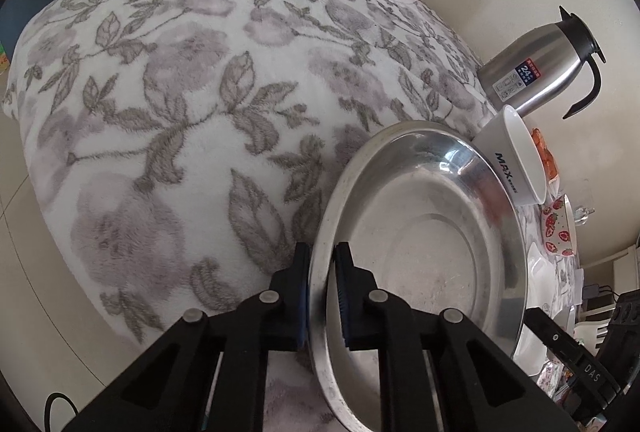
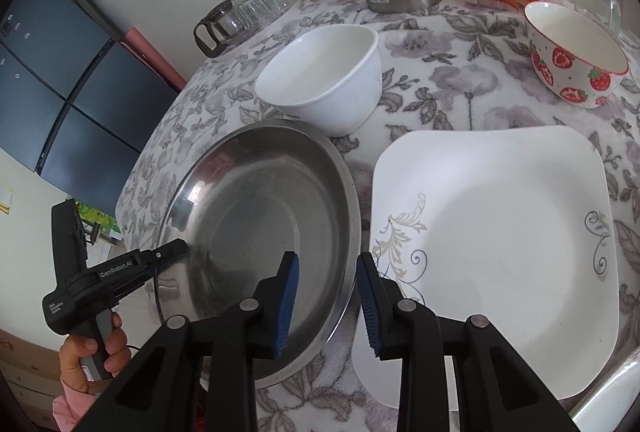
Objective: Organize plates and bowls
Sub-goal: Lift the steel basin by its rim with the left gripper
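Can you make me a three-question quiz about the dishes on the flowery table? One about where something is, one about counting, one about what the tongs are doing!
1. Where is the plain white bowl?
A. behind the metal plate
B. on the square white plate
C. inside the strawberry bowl

2. How many bowls stand on the tablecloth?
A. one
B. two
C. four

3. What are the left tongs doing?
A. hanging open above the steel jug
B. pinching the rim of the metal plate
C. holding the strawberry bowl

Answers: 1 A, the white bowl stands just beyond the metal plate's far rim. 2 B, only the white bowl and the strawberry bowl show. 3 B, the left wrist view shows both pads squeezed on the plate's edge.
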A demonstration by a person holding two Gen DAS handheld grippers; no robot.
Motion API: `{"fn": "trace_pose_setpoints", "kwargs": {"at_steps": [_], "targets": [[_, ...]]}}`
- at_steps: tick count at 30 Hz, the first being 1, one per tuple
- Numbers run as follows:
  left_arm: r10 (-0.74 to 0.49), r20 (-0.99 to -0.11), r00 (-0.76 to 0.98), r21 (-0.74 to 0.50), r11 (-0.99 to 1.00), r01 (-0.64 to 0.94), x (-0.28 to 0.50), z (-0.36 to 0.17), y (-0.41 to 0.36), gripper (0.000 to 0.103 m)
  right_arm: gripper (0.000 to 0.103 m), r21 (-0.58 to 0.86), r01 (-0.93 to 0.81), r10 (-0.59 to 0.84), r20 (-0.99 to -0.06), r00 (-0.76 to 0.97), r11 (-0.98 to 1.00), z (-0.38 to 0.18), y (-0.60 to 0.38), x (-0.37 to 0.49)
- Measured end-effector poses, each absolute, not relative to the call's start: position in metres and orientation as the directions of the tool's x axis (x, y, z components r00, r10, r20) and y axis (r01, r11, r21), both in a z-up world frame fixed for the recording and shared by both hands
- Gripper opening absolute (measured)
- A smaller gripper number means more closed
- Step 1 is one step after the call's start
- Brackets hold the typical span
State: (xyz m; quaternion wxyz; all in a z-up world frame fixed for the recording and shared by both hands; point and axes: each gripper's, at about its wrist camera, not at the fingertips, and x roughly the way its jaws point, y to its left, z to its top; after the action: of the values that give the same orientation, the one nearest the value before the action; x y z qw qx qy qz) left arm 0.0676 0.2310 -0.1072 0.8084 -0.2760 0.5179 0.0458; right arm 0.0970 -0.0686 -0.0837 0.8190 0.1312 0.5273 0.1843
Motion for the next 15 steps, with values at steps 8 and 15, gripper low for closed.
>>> {"fn": "trace_pose_setpoints", "kwargs": {"at_steps": [8,15], "targets": [[-0.201,-0.859,0.471,-0.401,0.835,-0.376,0.064,-0.105,0.235,0.013,0.032,0.416,-0.162,0.446,-0.819,0.361,0.895,-0.089,-0.065,0.099],[-0.200,-0.861,0.468,-0.401,0.834,-0.380,0.064,-0.107,0.235,0.013,0.032,0.396,-0.166,0.429,-0.833,0.349,0.903,-0.098,-0.054,0.102]]}}
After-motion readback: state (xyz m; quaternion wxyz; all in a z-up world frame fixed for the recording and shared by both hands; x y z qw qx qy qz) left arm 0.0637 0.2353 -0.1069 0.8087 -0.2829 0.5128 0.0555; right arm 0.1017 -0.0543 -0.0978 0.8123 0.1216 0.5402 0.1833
